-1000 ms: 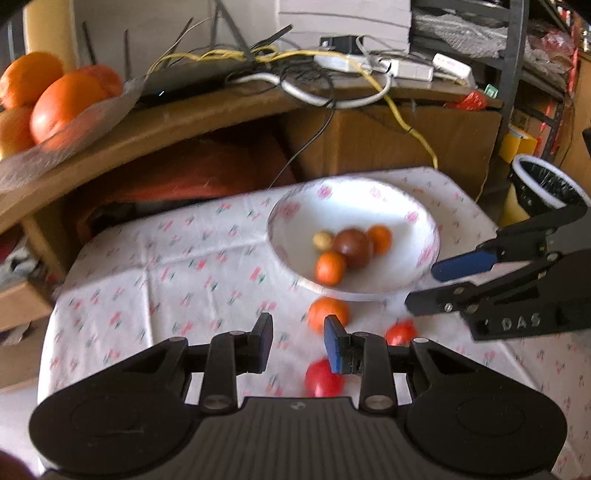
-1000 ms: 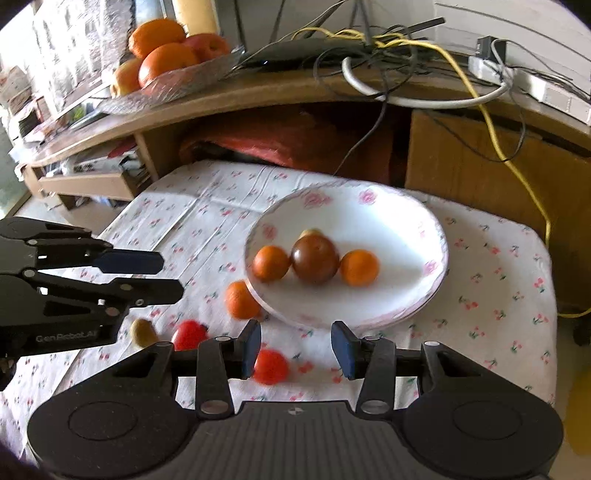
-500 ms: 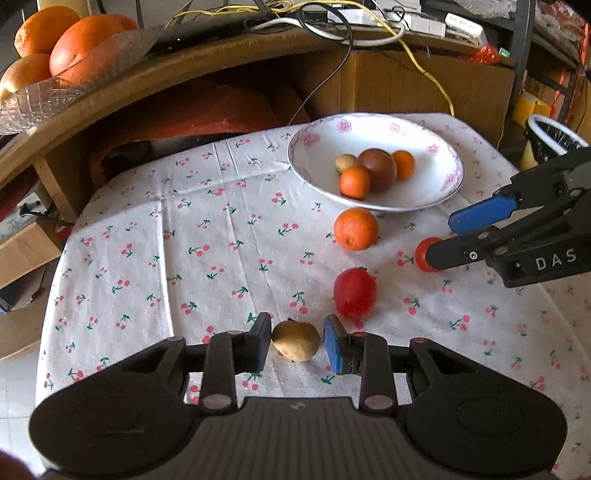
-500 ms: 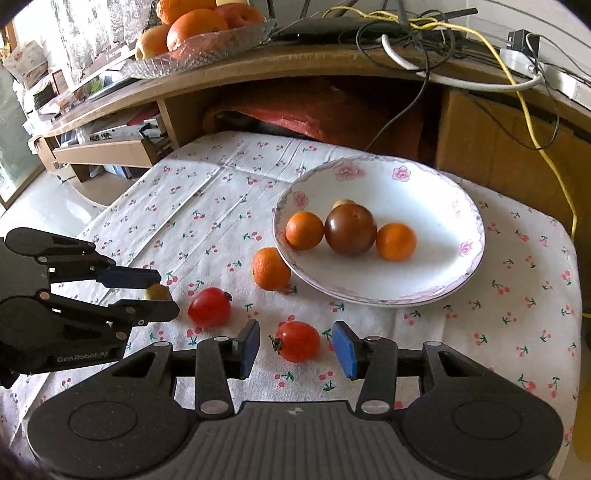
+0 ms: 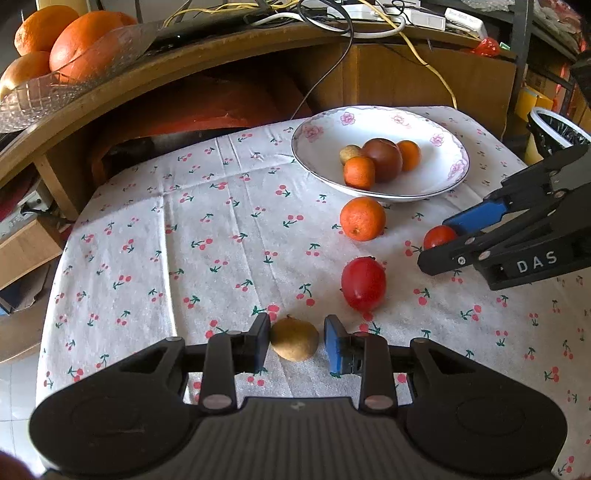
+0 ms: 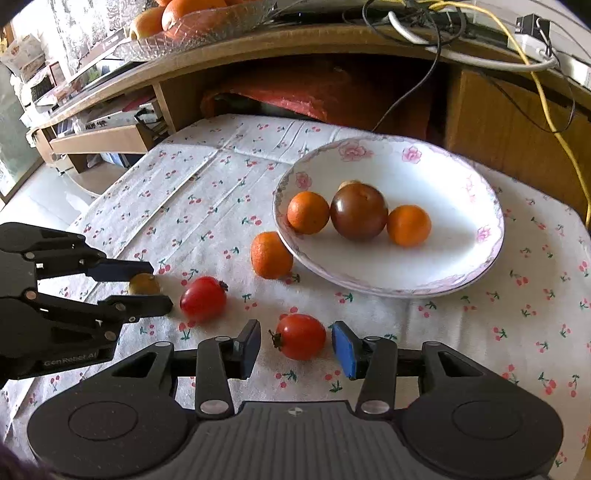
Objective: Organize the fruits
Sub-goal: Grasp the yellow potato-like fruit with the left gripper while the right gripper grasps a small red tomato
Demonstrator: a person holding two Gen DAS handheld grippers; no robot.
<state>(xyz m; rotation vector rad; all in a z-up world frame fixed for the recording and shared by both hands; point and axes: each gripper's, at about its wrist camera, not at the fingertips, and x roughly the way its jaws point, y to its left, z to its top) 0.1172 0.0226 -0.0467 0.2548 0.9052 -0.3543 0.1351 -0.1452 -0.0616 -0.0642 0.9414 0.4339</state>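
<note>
left tongs point(image 5: 297, 338) apart, around brown fruit point(image 5: 294, 339) | right tongs point(image 6: 295, 349) apart, around tomato point(image 6: 300, 336)

A small tan fruit point(image 6: 349, 183) on the plate point(image 6: 443, 273) sits mostly hidden behind a dark tomato point(image 6: 358, 212). The glass fruit bowl point(image 6: 207, 33) is cut off at the frame's top edge.

Fruits lying on the counter point(image 5: 221, 258) and in the plate point(image 6: 443, 273)

Four fruits are sitting in the plate; an orange point(image 6: 270, 255) is touching its near-left rim, and two tomatoes point(image 6: 300, 336) and a small fruit point(image 5: 294, 338) are lying nearer.
</note>
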